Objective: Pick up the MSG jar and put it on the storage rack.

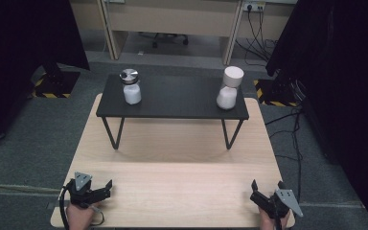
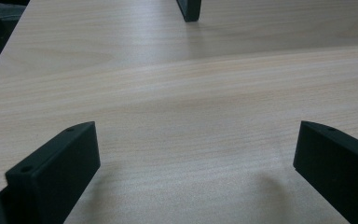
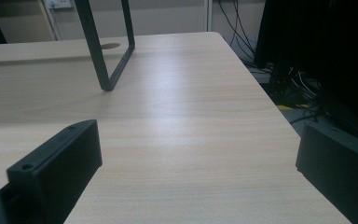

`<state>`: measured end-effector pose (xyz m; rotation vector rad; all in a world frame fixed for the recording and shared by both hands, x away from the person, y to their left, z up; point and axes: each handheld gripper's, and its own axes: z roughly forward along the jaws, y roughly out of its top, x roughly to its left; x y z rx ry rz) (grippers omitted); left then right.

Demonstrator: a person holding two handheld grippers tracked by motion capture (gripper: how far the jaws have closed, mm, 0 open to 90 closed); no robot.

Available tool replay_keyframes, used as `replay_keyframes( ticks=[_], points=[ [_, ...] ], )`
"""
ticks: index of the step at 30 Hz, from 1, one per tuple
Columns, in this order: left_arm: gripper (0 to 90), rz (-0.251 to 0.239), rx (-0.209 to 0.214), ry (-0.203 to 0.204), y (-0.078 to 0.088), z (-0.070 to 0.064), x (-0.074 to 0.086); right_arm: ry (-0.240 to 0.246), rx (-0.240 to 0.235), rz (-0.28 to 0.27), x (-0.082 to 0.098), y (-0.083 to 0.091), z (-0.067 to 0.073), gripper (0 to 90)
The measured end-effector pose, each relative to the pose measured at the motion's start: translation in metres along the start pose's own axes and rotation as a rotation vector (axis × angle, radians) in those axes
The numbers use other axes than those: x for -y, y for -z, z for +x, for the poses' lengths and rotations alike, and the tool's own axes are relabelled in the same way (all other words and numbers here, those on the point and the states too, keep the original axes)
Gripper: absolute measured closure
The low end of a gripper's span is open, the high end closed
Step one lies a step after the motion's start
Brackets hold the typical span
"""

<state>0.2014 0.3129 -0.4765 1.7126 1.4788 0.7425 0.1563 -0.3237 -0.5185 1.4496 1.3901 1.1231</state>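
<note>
Two clear jars of white powder stand on a low black shelf [image 1: 172,108] at the far side of the wooden table [image 1: 172,163]. One jar [image 1: 131,87], at the shelf's left, has a silver metal lid. The other jar [image 1: 229,88], at the right, has a white lid and leans a little. My left gripper [image 1: 109,188] rests at the table's near left corner, open, with bare wood between its jaws. At the near right corner my right gripper [image 1: 267,186] is open too, holding nothing. Both are far from the jars.
The shelf stands on thin black legs [image 3: 103,51], one foot [image 2: 189,10] ahead of the left gripper. Black curtains hang at both sides. Cables [image 1: 287,129] lie on the grey floor right of the table. A desk stands behind.
</note>
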Motion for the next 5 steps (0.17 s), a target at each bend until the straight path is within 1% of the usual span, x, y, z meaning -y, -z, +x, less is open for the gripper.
replay_keyframes(
  ticks=[5],
  points=[
    [0.0, -0.003, -0.002, 0.003, 0.0002, -0.0004, 0.0006, 0.01, 0.0, 0.0, 0.0003, 0.0003, 0.001, 0.2]
  ],
)
